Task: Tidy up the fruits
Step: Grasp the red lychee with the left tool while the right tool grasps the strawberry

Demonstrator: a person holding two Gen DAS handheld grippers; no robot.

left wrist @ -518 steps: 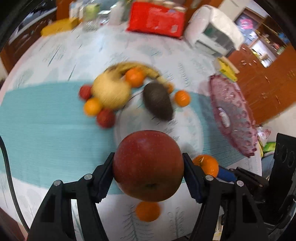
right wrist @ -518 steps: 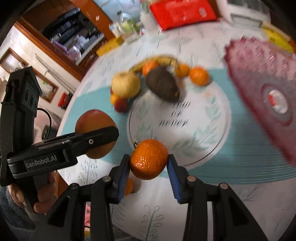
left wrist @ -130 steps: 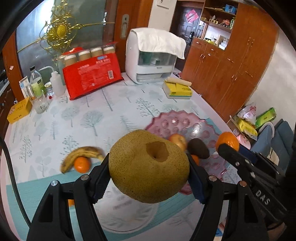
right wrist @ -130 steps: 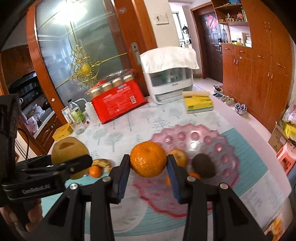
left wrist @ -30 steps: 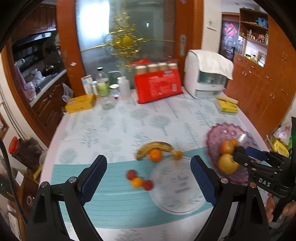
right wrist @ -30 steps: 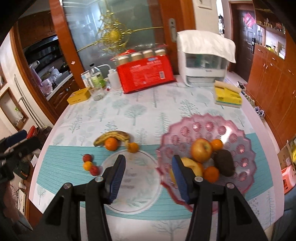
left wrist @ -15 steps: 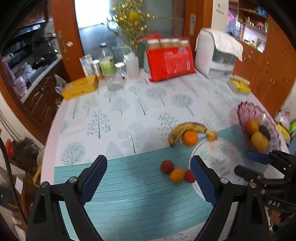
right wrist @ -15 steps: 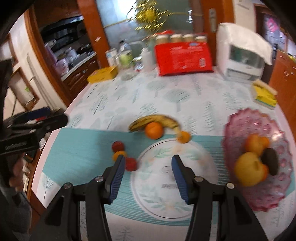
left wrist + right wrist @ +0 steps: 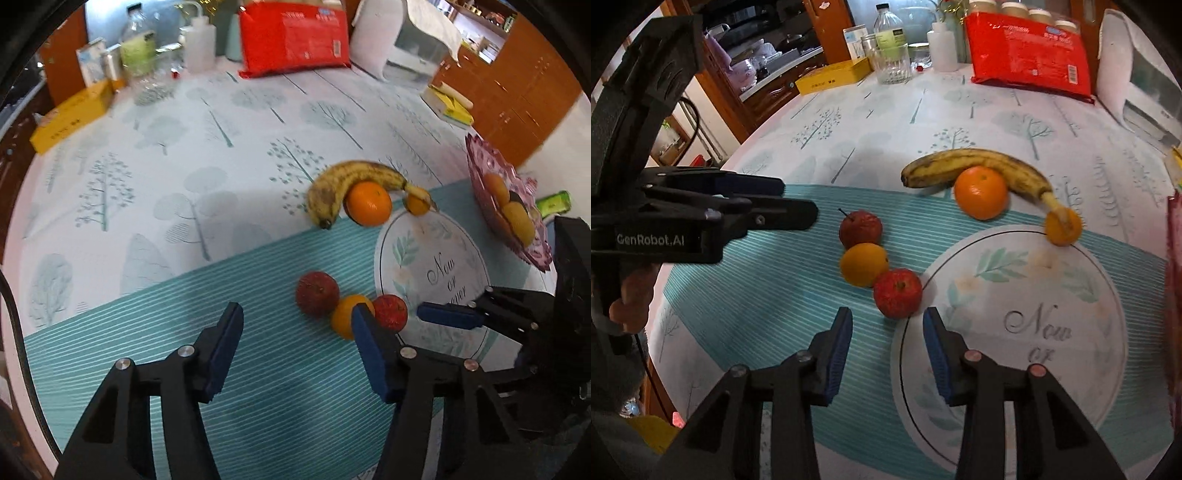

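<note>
On the teal striped mat lie a dark red apple, a small orange and a brighter red apple, touching in a row. Behind them a spotted banana curves around a large orange, with a tiny orange at its stem. My left gripper is open and empty, just short of the row. My right gripper is open and empty, right before the bright red apple.
A pink glass fruit bowl holding several fruits stands at the right. A round printed placemat lies beside the row. A red packet, bottles, a yellow box and a white appliance line the table's far side.
Both grippers have dropped lower and closer to the row of small fruits on the mat, which now shows larger. Both stay open and empty. The fruits have not moved.
</note>
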